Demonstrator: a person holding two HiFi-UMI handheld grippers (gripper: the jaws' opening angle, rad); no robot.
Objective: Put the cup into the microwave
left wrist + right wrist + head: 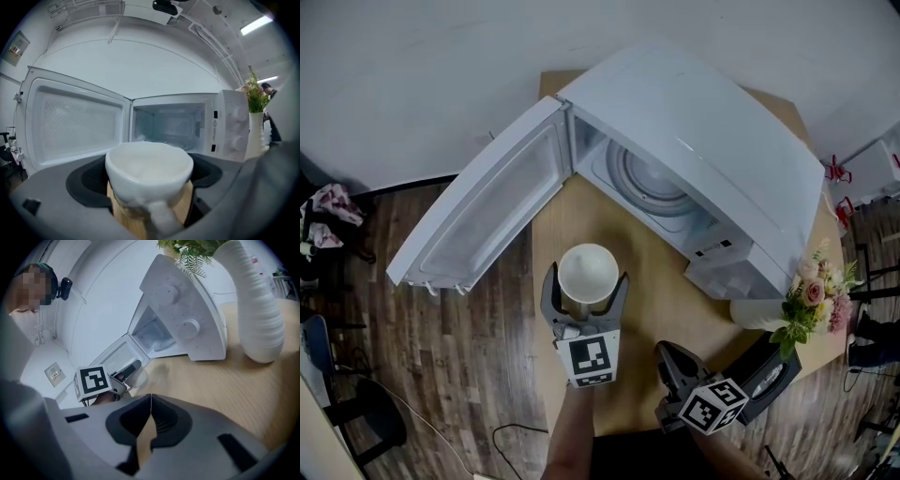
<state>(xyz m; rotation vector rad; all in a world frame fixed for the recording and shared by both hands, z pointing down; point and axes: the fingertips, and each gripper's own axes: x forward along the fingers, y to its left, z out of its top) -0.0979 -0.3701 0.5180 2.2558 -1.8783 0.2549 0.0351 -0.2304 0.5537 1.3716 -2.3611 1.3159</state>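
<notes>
Right now my left gripper (150, 190) has its jaws closed on the white cup (149, 164), one on each side of the body, with the handle pointing back toward the gripper's camera. The cup stands upright, mouth up, and looks empty. It is over the wooden table (652, 281), just in front of the microwave (703, 150) and outside the cavity. I can't tell whether its base touches the tabletop. The microwave door (483, 211) is swung fully open to the left. The cavity faces the cup, with the round glass turntable (652, 183) showing on its floor. My right gripper (150, 401) has its jaws pressed together at the tips with nothing between them. It hangs low over the near right part of the table, well apart from the cup. Beside the microwave's control-panel end is a white ribbed vase (255, 310) standing on the table and holding pink and green flowers (814, 295). Dark wood floor (478, 375) surrounds the table.
</notes>
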